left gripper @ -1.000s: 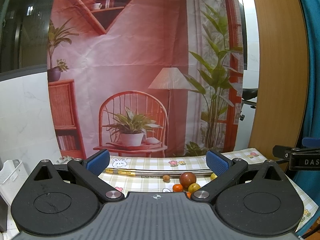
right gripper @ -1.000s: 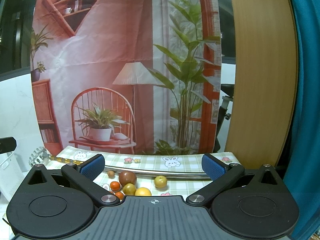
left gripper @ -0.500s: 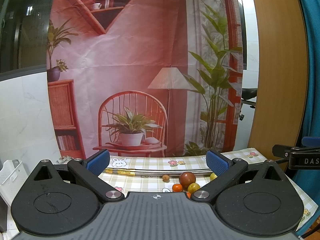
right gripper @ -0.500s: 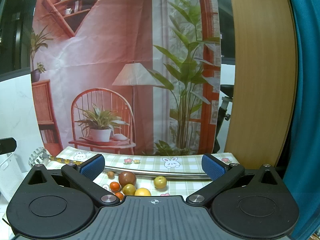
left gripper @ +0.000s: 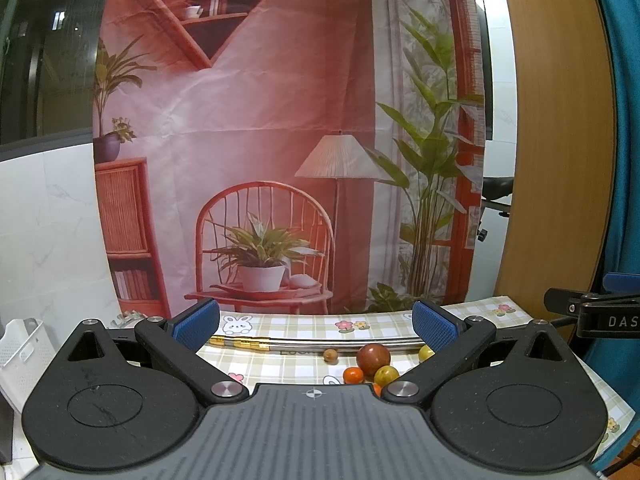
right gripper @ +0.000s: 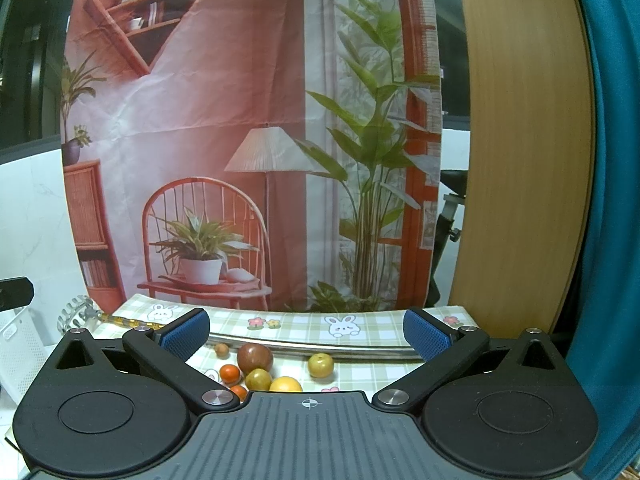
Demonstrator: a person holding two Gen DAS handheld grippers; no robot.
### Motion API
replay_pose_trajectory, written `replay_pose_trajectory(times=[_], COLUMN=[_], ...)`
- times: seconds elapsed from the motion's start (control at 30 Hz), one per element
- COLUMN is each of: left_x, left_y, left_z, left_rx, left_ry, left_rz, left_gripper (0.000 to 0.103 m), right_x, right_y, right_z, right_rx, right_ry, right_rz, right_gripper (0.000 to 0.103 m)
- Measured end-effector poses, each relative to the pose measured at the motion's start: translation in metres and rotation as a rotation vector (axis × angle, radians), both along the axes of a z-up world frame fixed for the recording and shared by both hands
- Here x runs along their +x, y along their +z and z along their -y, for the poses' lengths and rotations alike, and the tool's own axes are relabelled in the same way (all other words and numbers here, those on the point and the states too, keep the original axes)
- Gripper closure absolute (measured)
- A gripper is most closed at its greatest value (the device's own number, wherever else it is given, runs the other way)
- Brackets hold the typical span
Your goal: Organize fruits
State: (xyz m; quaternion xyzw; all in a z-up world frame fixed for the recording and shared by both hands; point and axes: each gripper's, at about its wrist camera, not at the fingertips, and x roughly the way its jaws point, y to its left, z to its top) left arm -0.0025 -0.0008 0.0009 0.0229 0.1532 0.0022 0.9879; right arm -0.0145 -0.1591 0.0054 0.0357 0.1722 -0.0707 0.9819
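Fruits (right gripper: 256,360) lie clustered on the checked tabletop (right gripper: 360,322), just ahead of both claws. Left claw (left gripper: 316,322) and right claw (right gripper: 306,326) are held wide, empty. Small, round, smooth: rolling is likely; each is best gripped across its middle. Metal rod (right gripper: 312,347) behind.

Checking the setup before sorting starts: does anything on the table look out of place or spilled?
The fruits lie loose on the checked tablecloth, in no container. A metal rod with a gold section lies across the cloth behind them, an odd item among fruit. Nothing looks spilled or damaged. Both grippers are open and empty.
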Motion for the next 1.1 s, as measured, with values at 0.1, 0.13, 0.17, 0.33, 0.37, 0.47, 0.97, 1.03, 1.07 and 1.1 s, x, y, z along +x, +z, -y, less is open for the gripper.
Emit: replay_pose_trajectory(times=[0.1, 0.13, 0.17, 0.33, 0.37, 0.47, 0.97, 1.03, 1.07, 1.1], left_x=[0.0, 0.0, 0.0, 0.0, 0.0, 0.003, 0.053, 0.062, 0.066, 0.07], left_y=[0.0, 0.0, 0.0, 0.0, 0.0, 0.0, -0.037, -0.046, -0.05, -0.053], left_z=[0.001, 0.001, 0.001, -0.001, -0.001, -0.003, -0.071, -0.083, -0.09, -0.094], left_rx=[0.002, 0.001, 0.001, -0.006, -0.007, -0.016, -0.156, -0.155, -0.159, -0.164], left_ry=[-0.001, -0.001, -0.001, 0.0, 0.0, 0.006, 0.166, 0.206, 0.216, 0.224], left_rz=[0.001, 0.001, 0.001, -0.001, -0.002, -0.012, -0.075, -0.088, -0.092, -0.098], left_gripper=[0.0, 0.0, 0.0, 0.0, 0.0, 0.0, 0.0, 0.0, 0.0, 0.0], right_x=[0.0, 0.0, 0.0, 0.0, -0.001, 0.0, 0.017, 0.022, 0.025, 0.029], right_y=[0.0, -0.001, -0.001, -0.001, 0.0, -0.001, -0.027, -0.039, -0.045, -0.052], right_z=[0.0, 0.0, 0.0, 0.0, -0.001, -0.001, 0.022, 0.032, 0.037, 0.042], right_rx=[0.001, 0.001, 0.001, 0.001, 0.001, 0.0, 0.021, 0.062, 0.086, 0.106], right_ry=[0.0, -0.001, 0.0, 0.0, 0.001, 0.0, -0.034, -0.048, -0.051, -0.058], right_rz=[-0.001, 0.0, 0.0, 0.001, 0.0, 0.0, 0.075, 0.109, 0.122, 0.124], right_gripper=[0.0, 0.0, 0.0, 0.0, 0.0, 0.0, 0.0, 0.0, 0.0, 0.0])
